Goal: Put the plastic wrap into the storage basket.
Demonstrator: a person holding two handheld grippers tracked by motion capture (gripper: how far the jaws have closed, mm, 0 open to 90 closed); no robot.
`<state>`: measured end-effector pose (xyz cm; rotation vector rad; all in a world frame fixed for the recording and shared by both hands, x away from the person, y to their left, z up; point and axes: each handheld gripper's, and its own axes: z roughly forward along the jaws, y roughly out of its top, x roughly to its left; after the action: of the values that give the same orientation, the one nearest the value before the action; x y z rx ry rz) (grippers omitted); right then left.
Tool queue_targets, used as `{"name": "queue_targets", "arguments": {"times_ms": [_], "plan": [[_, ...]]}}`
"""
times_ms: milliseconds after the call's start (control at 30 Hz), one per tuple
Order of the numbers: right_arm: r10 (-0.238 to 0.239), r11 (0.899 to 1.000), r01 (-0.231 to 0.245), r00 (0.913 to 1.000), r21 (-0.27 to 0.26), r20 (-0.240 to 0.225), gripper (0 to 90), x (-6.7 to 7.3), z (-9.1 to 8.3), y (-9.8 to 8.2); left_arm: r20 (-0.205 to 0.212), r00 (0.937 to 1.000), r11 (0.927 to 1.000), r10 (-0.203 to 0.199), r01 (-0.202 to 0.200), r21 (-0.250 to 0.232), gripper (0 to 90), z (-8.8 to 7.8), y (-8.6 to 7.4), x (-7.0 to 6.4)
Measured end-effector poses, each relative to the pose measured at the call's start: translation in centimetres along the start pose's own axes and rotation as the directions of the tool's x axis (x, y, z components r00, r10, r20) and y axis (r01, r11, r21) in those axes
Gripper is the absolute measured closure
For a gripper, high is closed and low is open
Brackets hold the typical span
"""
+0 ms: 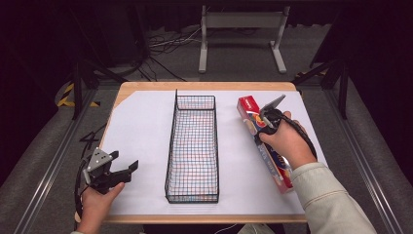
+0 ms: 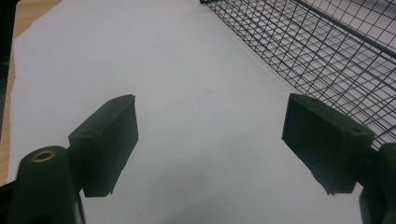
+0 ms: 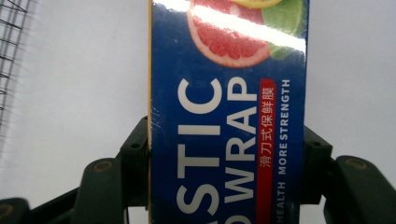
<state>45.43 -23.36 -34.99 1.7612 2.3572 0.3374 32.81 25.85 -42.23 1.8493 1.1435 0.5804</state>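
A long blue and red plastic wrap box (image 1: 251, 114) lies flat on the white sheet at the right, running from near to far. My right gripper (image 1: 267, 126) sits over its middle. In the right gripper view the two jaws press against the long sides of the box (image 3: 229, 116), so the gripper (image 3: 226, 154) is shut on it. An empty black wire basket (image 1: 171, 146) stands lengthwise in the middle of the table. My left gripper (image 1: 125, 161) rests at the near left, open, its jaws pointing toward the basket (image 2: 327, 51) with bare sheet between them (image 2: 212, 135).
A white sheet (image 1: 141, 122) covers the wooden table, whose edge (image 1: 204, 86) shows at the back. Beyond the table are a grey frame stand (image 1: 241, 22) and cables on a dark floor. Open sheet lies left of the basket.
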Motion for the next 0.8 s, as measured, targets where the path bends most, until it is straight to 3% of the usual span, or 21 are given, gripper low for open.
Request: {"name": "queue_targets", "arguments": {"times_ms": [400,800], "plan": [[0.035,0.999,-0.035,0.9993,-0.039,0.007,39.4,1.5,-2.2,0.9,-0.008,1.0,1.0,0.006,-0.006,0.005,18.7,0.1,-0.1,0.2],[0.147,0.988,-0.146,0.989,-0.053,0.019,39.5,3.6,-4.3,1.9,-0.009,1.0,1.0,-0.001,0.001,0.002,18.8,0.2,-0.1,0.3]]}}
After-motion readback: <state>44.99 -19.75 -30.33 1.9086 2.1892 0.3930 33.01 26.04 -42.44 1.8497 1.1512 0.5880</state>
